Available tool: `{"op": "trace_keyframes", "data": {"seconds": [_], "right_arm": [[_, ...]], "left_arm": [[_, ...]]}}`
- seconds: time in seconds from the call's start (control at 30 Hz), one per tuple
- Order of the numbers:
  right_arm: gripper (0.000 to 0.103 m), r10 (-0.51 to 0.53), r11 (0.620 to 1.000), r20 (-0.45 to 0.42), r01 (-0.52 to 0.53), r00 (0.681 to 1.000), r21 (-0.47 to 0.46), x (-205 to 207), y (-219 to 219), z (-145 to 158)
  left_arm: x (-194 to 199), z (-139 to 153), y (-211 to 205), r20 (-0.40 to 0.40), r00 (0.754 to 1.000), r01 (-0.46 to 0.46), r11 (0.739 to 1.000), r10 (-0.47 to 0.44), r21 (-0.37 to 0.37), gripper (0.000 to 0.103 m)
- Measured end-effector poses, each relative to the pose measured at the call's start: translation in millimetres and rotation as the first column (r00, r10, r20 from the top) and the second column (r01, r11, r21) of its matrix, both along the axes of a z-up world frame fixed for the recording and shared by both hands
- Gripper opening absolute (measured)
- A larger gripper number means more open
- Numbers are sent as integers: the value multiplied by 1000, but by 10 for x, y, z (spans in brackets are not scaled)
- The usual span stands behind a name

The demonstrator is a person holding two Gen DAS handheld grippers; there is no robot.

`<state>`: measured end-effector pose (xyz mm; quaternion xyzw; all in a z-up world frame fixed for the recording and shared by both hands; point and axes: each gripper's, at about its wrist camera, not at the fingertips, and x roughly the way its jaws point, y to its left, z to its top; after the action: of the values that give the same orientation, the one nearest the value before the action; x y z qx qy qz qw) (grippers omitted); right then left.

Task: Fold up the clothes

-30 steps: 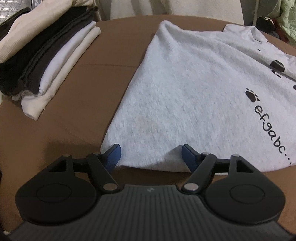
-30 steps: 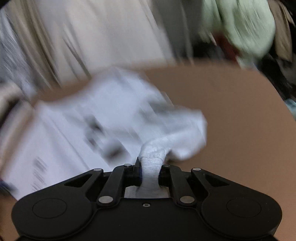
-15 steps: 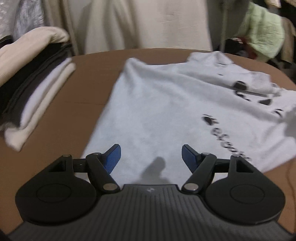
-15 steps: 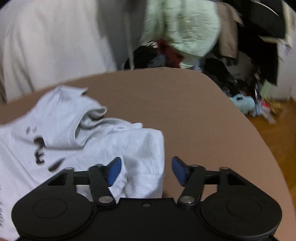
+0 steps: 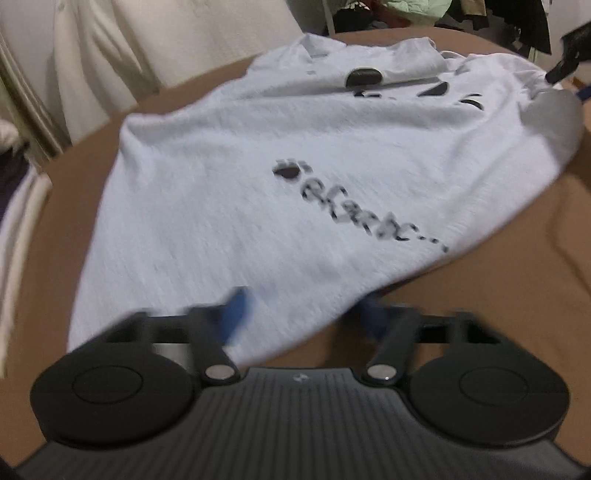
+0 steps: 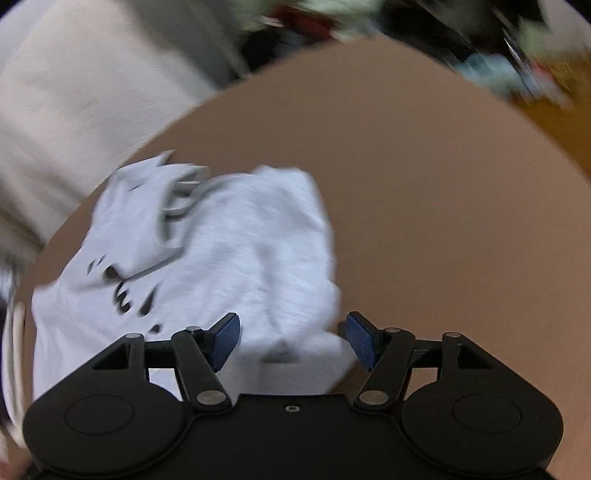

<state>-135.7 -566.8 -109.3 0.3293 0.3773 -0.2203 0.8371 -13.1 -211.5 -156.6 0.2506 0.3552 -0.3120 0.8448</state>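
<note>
A light grey T-shirt (image 5: 236, 206) with black paw prints and lettering lies spread on the brown round table (image 5: 517, 302). My left gripper (image 5: 303, 314) is open at the shirt's near hem, its blue pads either side of the hem's edge. In the right wrist view the same T-shirt (image 6: 236, 251) shows its sleeve folded in over the body. My right gripper (image 6: 291, 338) is open over that folded sleeve, holding nothing. The right gripper's black body (image 5: 569, 48) shows at the far right of the left wrist view.
A stack of folded clothes (image 5: 14, 206) sits at the table's left edge. Pale curtains (image 5: 110, 48) hang behind the table. Loose garments (image 6: 369, 14) are piled beyond the far rim, and wooden floor (image 6: 561, 118) shows at the right. Bare tabletop (image 6: 443, 221) stretches right of the shirt.
My right gripper opened and let go of the sleeve, which now lies folded over the shirt. My left gripper swung right along the near hem, and the folded stack slid out to the left edge.
</note>
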Motion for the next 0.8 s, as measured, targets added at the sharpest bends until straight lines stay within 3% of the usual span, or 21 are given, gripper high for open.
{"op": "trace_keyframes", "data": {"seconds": [0.03, 0.13, 0.2, 0.3, 0.37, 0.43, 0.5, 0.53, 0.57, 0.6, 0.67, 0.7, 0.73, 0.77, 0.8], "right_arm": [[69, 56, 998, 34, -55, 998, -33, 19, 29, 83], [69, 250, 958, 99, -231, 963, -168, 7, 97, 359], [69, 376, 905, 68, -350, 924, -242, -39, 133, 463], [69, 522, 800, -102, -528, 847, -284, -101, 261, 397], [69, 592, 710, -247, -641, 767, -291, -94, 402, 233], [69, 634, 636, -323, -712, 702, -299, -47, 486, 26], [70, 663, 563, -390, -769, 638, -301, 13, 565, -180], [70, 662, 558, -389, -767, 641, -316, 95, 576, -275], [70, 658, 574, -353, -747, 665, -337, 181, 561, -343], [69, 656, 612, -284, -713, 699, -341, 233, 500, -343], [41, 641, 685, -147, -648, 754, -333, 328, 382, -332], [25, 632, 713, -98, -627, 769, -316, 324, 339, -276], [20, 617, 729, -58, -597, 785, -334, 272, 316, -169], [19, 601, 746, -16, -568, 799, -349, 208, 294, -53], [19, 587, 764, 32, -540, 809, -352, 100, 278, 93]], "left_arm": [[41, 15, -52, 13, 1000, 3, 1000, -3, 9, 12], [293, 174, -208, 63, 998, -23, 1000, 24, -11, 11], [465, 279, -255, 81, 995, -52, 996, 58, -69, 11], [704, 289, -279, 55, 990, -119, 983, 127, -137, 13], [808, 239, -278, 26, 986, -161, 973, 167, -164, 16], [780, 200, -228, 25, 982, -178, 966, 185, -186, 18], [731, 178, -177, 35, 979, -190, 962, 200, -197, 28], [705, 185, -154, 44, 978, -191, 963, 203, -192, 34], [696, 195, -129, 48, 978, -191, 964, 203, -187, 46], [690, 212, -101, 52, 977, -193, 965, 205, -179, 53], [658, 266, -2, 60, 979, -180, 966, 194, -185, 54], [635, 298, 56, 53, 982, -169, 965, 183, -202, 48], [612, 332, 118, 24, 986, -158, 960, 168, -229, 20], [600, 364, 172, -16, 988, -155, 955, 156, -254, 6], [580, 397, 210, -43, 987, -161, 949, 155, -272, 6]]}}
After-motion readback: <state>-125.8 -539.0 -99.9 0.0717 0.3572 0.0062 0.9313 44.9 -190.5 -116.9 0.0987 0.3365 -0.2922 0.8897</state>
